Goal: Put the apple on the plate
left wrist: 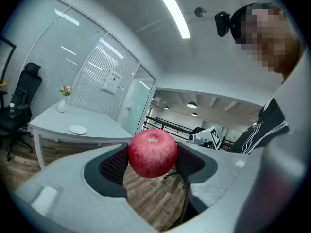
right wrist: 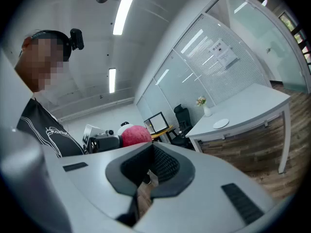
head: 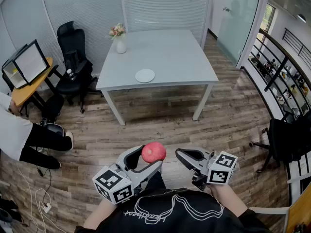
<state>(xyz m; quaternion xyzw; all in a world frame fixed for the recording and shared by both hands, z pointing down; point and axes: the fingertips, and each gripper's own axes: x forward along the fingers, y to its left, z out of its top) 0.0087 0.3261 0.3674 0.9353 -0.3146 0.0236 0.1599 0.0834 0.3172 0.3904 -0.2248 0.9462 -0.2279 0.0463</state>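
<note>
A red apple sits between the jaws of my left gripper, which is shut on it low in the head view, above the wooden floor. In the left gripper view the apple is pinched between both black pads. The small white plate lies near the front edge of the grey table, some way ahead. It also appears far off as the plate and the plate. My right gripper is beside the apple on its right, jaws together, holding nothing.
A white vase of flowers stands at the table's back left. A black office chair and an orange desk with a monitor are at the left. A seated person is at the left edge. Another chair stands at the right.
</note>
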